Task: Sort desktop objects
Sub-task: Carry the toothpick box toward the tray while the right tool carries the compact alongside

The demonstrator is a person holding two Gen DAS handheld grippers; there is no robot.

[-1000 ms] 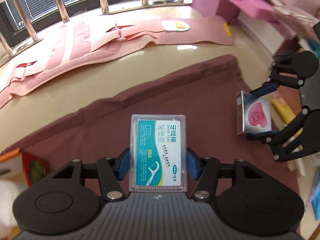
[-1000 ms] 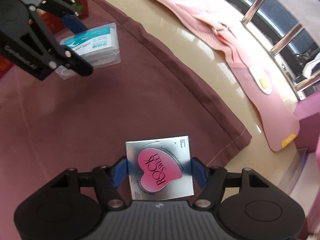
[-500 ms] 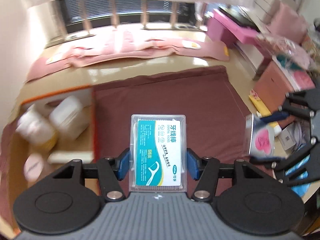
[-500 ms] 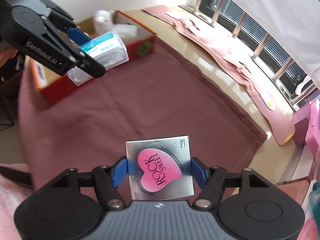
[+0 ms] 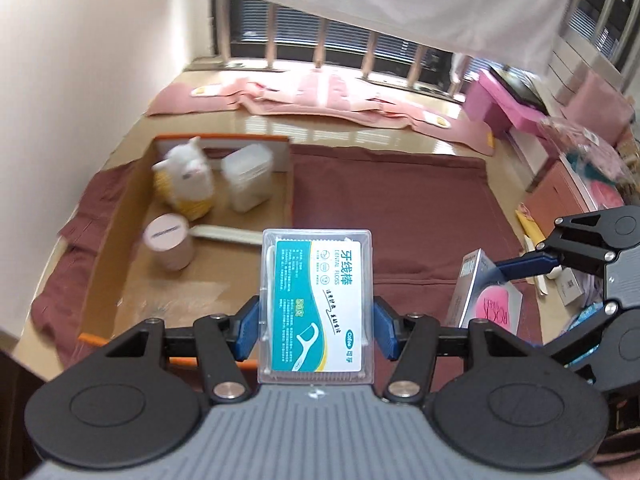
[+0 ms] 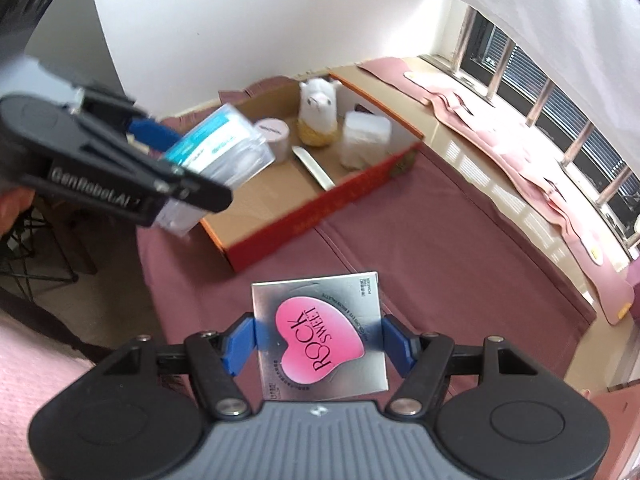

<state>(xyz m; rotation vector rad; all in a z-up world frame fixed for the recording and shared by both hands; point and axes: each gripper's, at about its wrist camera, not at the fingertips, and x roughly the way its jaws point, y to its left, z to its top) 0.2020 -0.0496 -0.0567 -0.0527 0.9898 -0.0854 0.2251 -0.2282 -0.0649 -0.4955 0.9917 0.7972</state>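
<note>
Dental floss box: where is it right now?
The dental floss box is clamped in the left gripper, held in the air over the near edge of the cardboard tray, left of the right gripper's silver heart-print box.

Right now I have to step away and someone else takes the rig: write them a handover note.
Left gripper: shut on the dental floss box, held in the air near the cardboard tray.
Right gripper: shut on the silver heart box, above the maroon cloth.
Already in the tray: plush toy, white container, pink jar, cream stick.
Left: set both boxes down.
</note>
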